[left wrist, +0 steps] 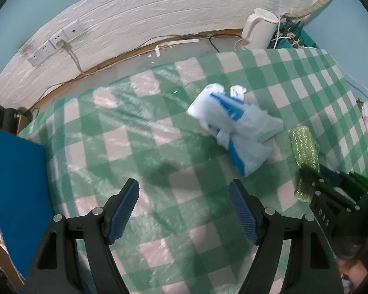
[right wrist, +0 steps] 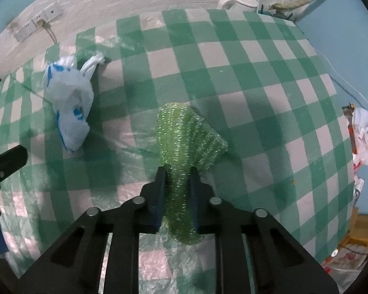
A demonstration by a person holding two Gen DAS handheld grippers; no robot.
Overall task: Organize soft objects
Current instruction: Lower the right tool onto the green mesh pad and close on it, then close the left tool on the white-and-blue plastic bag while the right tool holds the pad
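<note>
A glittery green scrubber (right wrist: pixel 184 137) lies on the green-and-white checked tablecloth (right wrist: pixel 257 73), and my right gripper (right wrist: pixel 177 171) is shut on its near end, squeezing it narrow between the blue pads. In the left wrist view the same scrubber (left wrist: pixel 304 144) shows at the right with the right gripper's fingers on it. A crumpled white-and-blue plastic bag (left wrist: pixel 235 125) lies ahead and to the right of my left gripper (left wrist: pixel 184 188), which hangs open above the cloth with nothing between its fingers. The bag (right wrist: pixel 68 107) sits left of the scrubber.
A blue-faced box (left wrist: pixel 19 191) stands at the table's left edge. Beyond the far edge are a white kettle (left wrist: pixel 257 29), cables and wall sockets (left wrist: pixel 54 44). Crumpled bags and packaging (right wrist: pixel 365 137) sit off the table's right side.
</note>
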